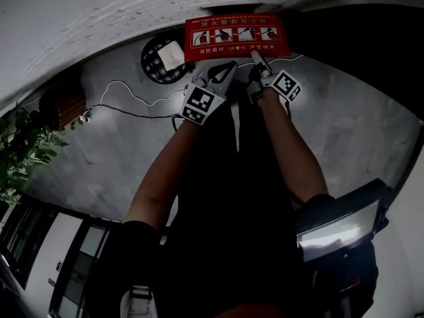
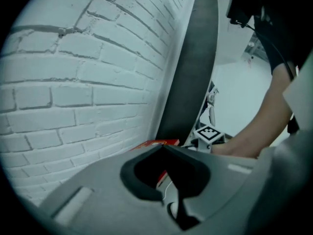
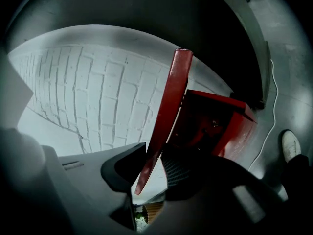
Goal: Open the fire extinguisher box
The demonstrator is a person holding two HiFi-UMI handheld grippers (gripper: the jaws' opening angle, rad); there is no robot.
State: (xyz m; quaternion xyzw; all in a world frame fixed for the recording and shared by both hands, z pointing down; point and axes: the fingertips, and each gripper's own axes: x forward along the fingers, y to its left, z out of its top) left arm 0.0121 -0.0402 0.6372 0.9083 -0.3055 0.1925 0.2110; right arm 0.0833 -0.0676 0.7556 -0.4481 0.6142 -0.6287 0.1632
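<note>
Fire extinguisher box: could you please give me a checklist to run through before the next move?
1. Right tool has hold of the lid: ok, the lid's edge sits between its jaws with the pads on it.
2. Lid lifted off the box: ok, it stands partly open and the inside shows.
3. Left tool free to help: ok, its tips are together with nothing between them.
4. Room for the lid to swing back: cannot tell, the brick wall is right behind it.
5. Contents clear of the lid: cannot tell, the inside is too dark.
</note>
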